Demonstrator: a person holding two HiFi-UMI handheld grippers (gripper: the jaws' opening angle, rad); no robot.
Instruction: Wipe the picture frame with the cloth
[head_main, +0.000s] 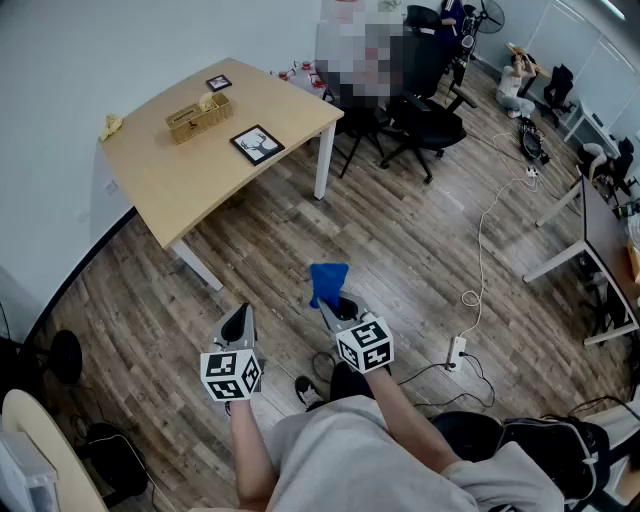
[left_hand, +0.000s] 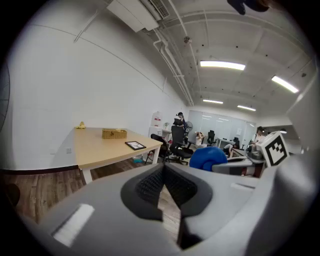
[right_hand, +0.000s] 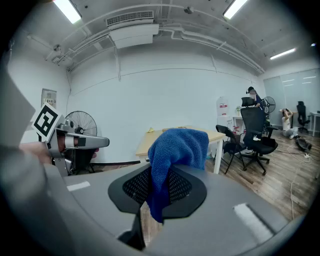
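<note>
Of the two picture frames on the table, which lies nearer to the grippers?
The larger frame, at the near edge of the table; the small frame lies beyond the basket.

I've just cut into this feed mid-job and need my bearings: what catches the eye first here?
The bright blue cloth stands out most, pinched in the right gripper above the wood floor. Next is the black picture frame, which lies flat on the table ahead, far from both grippers. The left gripper holds nothing, its fingers together.
</note>
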